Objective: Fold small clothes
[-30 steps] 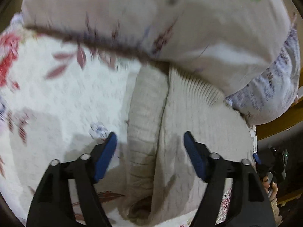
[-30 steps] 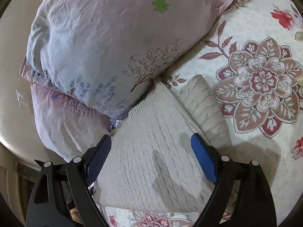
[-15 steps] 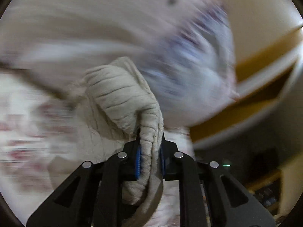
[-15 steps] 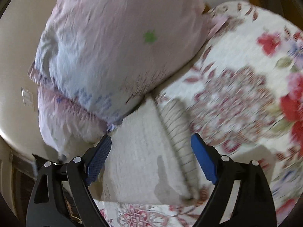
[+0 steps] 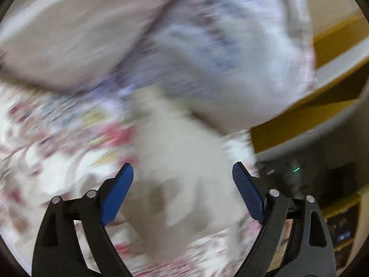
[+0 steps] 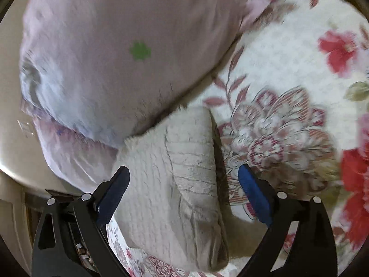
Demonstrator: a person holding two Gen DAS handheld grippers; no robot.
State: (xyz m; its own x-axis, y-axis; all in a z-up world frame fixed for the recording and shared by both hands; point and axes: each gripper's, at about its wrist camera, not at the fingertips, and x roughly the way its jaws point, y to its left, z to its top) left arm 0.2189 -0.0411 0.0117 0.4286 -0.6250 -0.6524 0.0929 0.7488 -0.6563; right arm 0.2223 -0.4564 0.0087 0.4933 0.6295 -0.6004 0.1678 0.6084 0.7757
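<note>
Now both the left hand-held gripper [image 5: 182, 177] and right hand-held gripper [image 6: 184, 180] gape empty over the cream ribbed knit garment [image 6: 175, 175] folded on the floral bedspread [image 6: 288, 106], whose loose sleeve layer could slip open unpressed.

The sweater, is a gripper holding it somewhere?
No. The sweater lies on the bedspread, and the left gripper and right gripper are both open.

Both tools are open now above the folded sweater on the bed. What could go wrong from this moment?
1. The beige knit sweater lies against the pillows; the thick sleeve fold on top may spring open now that the left tool and the right tool are both open.
2. The left view is blurred by fast motion, so a tool finger might catch the knit or the floral bedspread.
</note>
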